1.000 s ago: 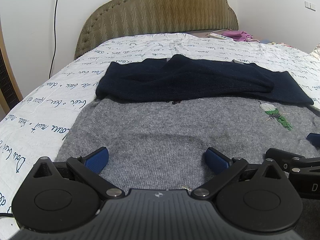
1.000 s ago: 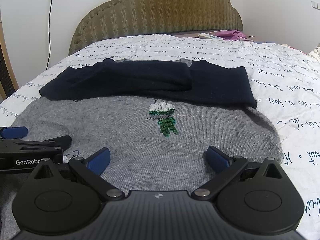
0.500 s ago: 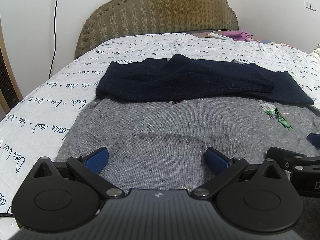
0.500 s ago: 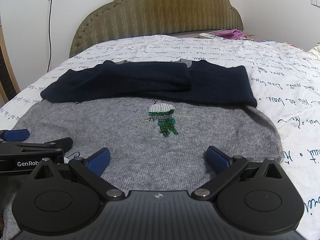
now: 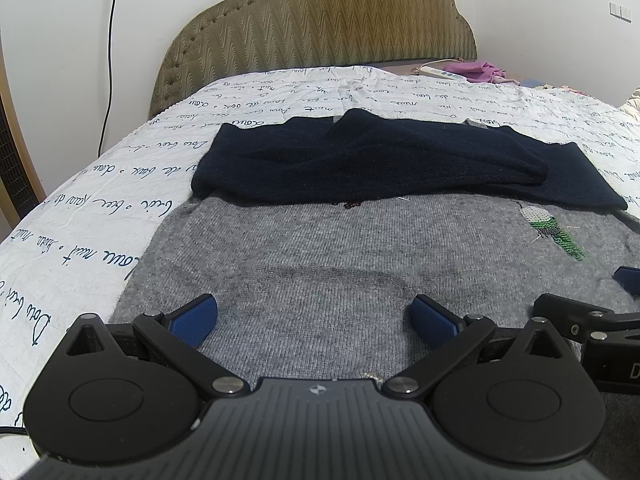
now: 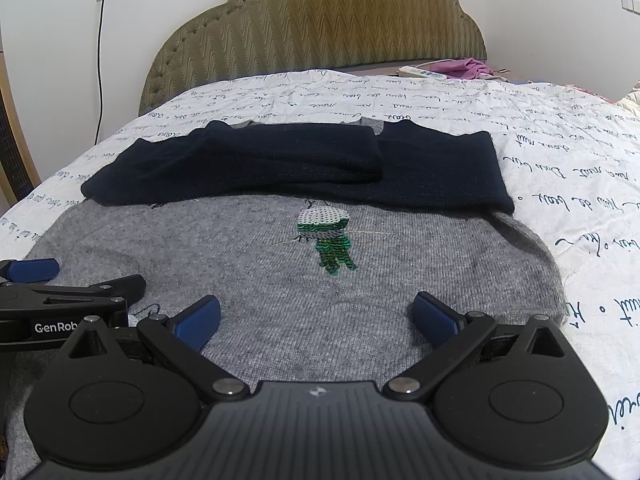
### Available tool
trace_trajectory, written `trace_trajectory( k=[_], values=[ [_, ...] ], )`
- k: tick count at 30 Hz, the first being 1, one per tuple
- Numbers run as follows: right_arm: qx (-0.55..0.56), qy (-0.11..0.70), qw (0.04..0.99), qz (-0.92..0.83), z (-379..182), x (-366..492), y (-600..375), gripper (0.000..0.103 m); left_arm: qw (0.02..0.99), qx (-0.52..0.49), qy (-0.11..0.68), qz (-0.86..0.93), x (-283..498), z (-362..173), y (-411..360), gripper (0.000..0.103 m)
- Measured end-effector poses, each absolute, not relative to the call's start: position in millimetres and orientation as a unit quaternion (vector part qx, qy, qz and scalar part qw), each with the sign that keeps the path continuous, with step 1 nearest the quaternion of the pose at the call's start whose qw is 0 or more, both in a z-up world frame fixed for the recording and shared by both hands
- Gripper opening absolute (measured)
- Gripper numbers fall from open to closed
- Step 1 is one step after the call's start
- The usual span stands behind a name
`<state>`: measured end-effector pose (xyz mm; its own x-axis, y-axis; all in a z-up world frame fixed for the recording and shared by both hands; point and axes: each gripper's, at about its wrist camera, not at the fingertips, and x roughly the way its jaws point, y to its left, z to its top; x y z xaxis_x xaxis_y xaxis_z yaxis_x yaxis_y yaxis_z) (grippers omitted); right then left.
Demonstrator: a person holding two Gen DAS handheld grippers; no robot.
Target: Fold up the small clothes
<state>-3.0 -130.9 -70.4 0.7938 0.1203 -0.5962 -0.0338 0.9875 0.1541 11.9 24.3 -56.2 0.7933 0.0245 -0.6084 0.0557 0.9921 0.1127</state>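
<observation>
A grey knit sweater [image 5: 312, 248] lies flat on the bed, with a green and white sequin figure [image 6: 328, 240] on its front; the figure also shows in the left wrist view [image 5: 552, 228]. Its dark navy sleeves [image 5: 380, 164] are folded across the upper part and also show in the right wrist view [image 6: 304, 164]. My left gripper [image 5: 314, 318] is open and empty over the sweater's near left part. My right gripper [image 6: 318, 318] is open and empty over the near right part. Each gripper shows at the edge of the other's view.
The bed has a white sheet with dark script [image 5: 100, 248] and an olive padded headboard [image 5: 320, 20]. A white power strip [image 6: 424, 73] and pink cloth [image 6: 468, 68] lie at the far right near the headboard. A black cable [image 5: 110, 60] hangs down the left wall.
Both grippers have stayed open over the sweater's near edge. The right gripper has shifted slightly; the sweater has not moved.
</observation>
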Motion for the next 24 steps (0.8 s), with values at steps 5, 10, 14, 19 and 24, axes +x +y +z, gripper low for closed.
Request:
trace_trajectory(
  k=[5,10,14,19,24],
  values=[
    [0.068,0.318,0.945,0.041,-71,-3,-131,0.103,0.945,0.062,0.321,-0.008,12,-56,24,0.102],
    [0.068,0.319,0.944,0.041,-71,-3,-131,0.103,0.945,0.062,0.321,-0.008,12,-56,24,0.102],
    [0.062,0.319,0.945,0.039,-69,-3,-129,0.103,0.945,0.062,0.321,-0.008,12,-56,24,0.102],
    [0.065,0.319,0.945,0.033,-64,-8,-131,0.103,0.945,0.062,0.321,-0.008,12,-56,24,0.102],
    [0.067,0.329,0.941,0.039,-58,-18,-135,0.103,0.945,0.062,0.322,-0.008,12,-56,24,0.102]
  ],
)
